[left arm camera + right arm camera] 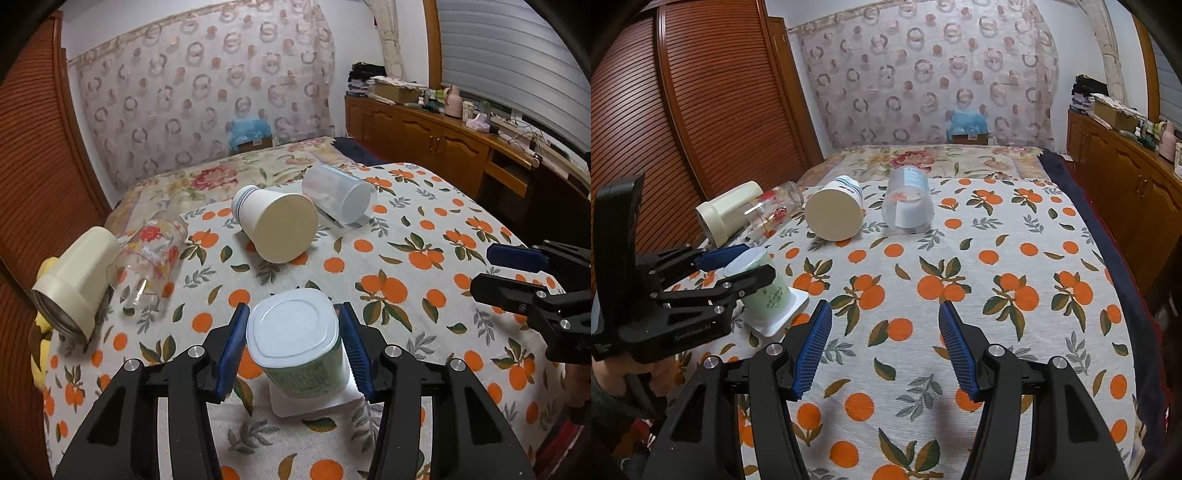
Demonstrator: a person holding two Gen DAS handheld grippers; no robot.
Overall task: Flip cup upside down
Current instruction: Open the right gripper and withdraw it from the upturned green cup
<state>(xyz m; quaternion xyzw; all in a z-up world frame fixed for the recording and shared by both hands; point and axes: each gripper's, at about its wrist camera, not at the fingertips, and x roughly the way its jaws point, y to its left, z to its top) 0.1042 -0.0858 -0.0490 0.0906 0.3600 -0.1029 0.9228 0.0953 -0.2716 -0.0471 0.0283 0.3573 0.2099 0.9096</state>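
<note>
The green cup [299, 350] stands upside down on its white flange at 6 o'clock in the left view, base up, on the orange-print cloth [424, 266]. The left gripper [293, 347] straddles it, blue pads just beside each side; whether they touch, I cannot tell. The right gripper [884, 349] hangs wide and bare over the cloth. At 12 o'clock lie a paper cup [277, 221] and a clear cup [338, 194]; at 9 o'clock a cream cup [75, 278] and a glass [151, 254], all on their sides

Pale-green cup [295, 347] — orange-print cloth [424, 258]
</note>
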